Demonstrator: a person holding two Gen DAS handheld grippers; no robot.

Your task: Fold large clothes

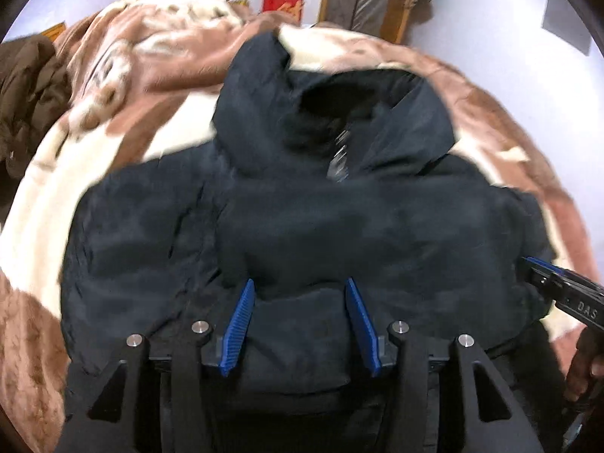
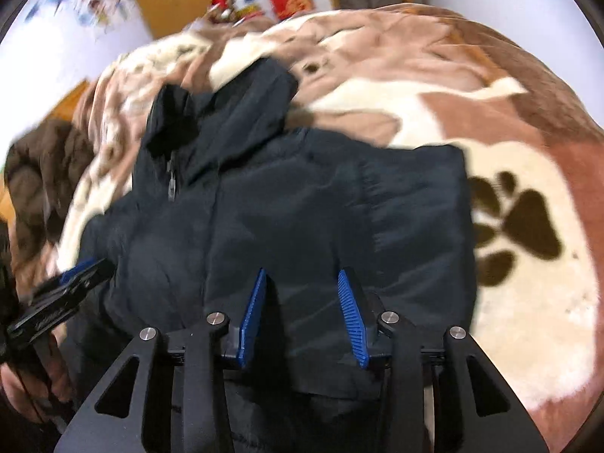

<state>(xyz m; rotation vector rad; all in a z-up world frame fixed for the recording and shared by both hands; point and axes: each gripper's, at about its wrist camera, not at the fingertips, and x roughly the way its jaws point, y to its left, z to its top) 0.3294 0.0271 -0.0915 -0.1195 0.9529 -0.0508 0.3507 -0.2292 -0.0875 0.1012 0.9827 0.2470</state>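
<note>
Navy jacket [image 1: 302,226] lies on the blanket [image 1: 113,120] just beyond both half-open, empty tongs, left [image 1: 300,287] and right [image 2: 302,277].

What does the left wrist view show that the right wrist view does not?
Only the left wrist view shows the dark opening of the jacket's hood and a grey patch on the pale wall.

Only the right wrist view shows the dark brown paw print on the blanket and the jacket's straight side edge.

Both show the padded navy hooded jacket on the brown and cream fleece blanket, a brown coat, and both grippers, left and right, open.
</note>
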